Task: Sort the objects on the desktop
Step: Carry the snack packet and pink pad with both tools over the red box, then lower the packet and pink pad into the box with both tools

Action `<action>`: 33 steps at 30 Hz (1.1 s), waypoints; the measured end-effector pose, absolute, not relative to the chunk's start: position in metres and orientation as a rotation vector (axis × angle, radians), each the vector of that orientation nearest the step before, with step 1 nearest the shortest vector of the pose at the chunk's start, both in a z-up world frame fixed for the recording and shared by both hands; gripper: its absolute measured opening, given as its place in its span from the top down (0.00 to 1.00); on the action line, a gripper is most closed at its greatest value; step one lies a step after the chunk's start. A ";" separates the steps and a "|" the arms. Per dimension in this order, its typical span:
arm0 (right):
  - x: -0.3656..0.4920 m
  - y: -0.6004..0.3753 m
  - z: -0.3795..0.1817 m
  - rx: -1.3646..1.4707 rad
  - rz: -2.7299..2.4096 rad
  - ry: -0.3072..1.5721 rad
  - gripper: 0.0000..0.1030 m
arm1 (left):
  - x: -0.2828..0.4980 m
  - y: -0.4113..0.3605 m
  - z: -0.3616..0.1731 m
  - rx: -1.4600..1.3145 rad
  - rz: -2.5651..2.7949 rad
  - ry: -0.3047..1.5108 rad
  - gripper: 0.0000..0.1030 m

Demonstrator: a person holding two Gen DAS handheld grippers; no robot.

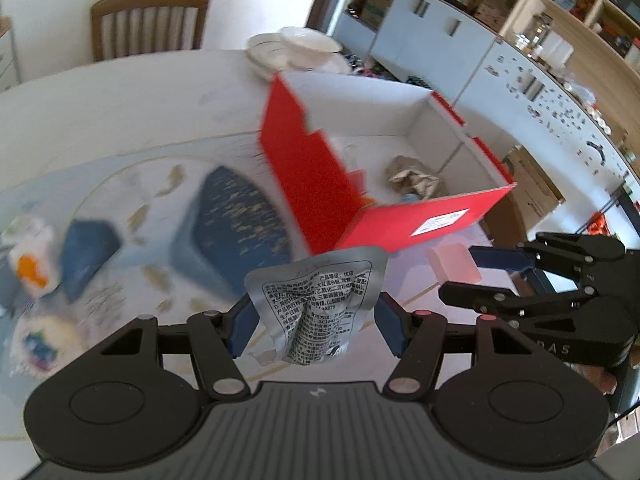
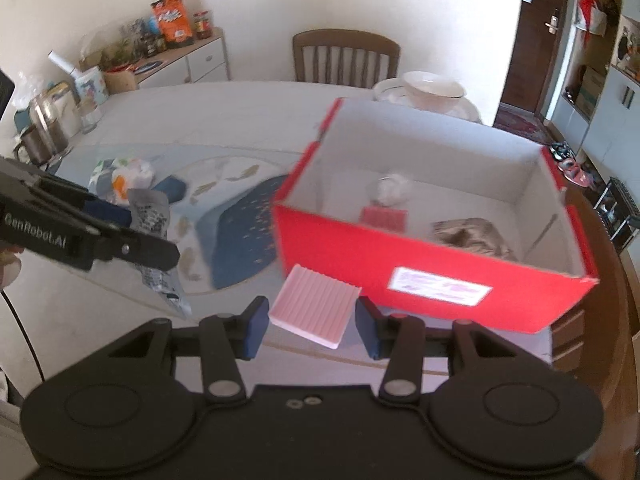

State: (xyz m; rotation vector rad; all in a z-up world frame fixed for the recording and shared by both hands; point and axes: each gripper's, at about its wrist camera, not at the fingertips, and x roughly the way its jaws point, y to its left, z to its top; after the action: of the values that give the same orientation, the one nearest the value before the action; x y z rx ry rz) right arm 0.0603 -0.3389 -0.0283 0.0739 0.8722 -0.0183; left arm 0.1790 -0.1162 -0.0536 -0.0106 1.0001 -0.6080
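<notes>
Left wrist view: both tongs angled downward, left tongs [image 1: 314,330] gripping silver pouch [image 1: 316,300], right tongs [image 2: 312,326] clamping pink pad [image 2: 314,310].

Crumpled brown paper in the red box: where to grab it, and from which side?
Probably from straight above: the red box has walls all round, blocking side approaches. Pinch a raised fold near the middle of the crumpled brown paper; its ridges should give purchase.

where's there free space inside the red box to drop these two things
Inside the red box, the white floor along the far wall and toward the right wall is bare. It is crowded near the front wall: a crumpled brown paper wad, a small red packet and a white crumpled wad sit there.
</notes>
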 end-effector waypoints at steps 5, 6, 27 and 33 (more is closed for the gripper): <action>0.061 -0.371 -0.016 0.078 -0.035 0.845 0.55 | 0.186 -0.154 -0.038 0.021 -0.651 0.967 0.39; 0.062 -0.378 -0.013 0.077 -0.039 0.837 0.55 | 0.187 -0.160 -0.035 0.024 -0.657 0.960 0.39; 0.126 -0.459 -0.030 0.050 -0.106 0.851 0.55 | 0.282 -0.264 -0.020 0.135 -0.675 0.939 0.39; 0.143 -0.461 -0.057 0.038 -0.091 0.918 0.55 | 0.308 -0.280 -0.056 0.149 -0.650 1.022 0.39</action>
State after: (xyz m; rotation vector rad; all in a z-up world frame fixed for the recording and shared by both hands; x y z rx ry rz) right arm 0.1435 -0.4614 -0.0573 0.0375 0.9179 -0.0915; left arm 0.3082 -0.2802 -0.0558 0.1492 1.0222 -0.6501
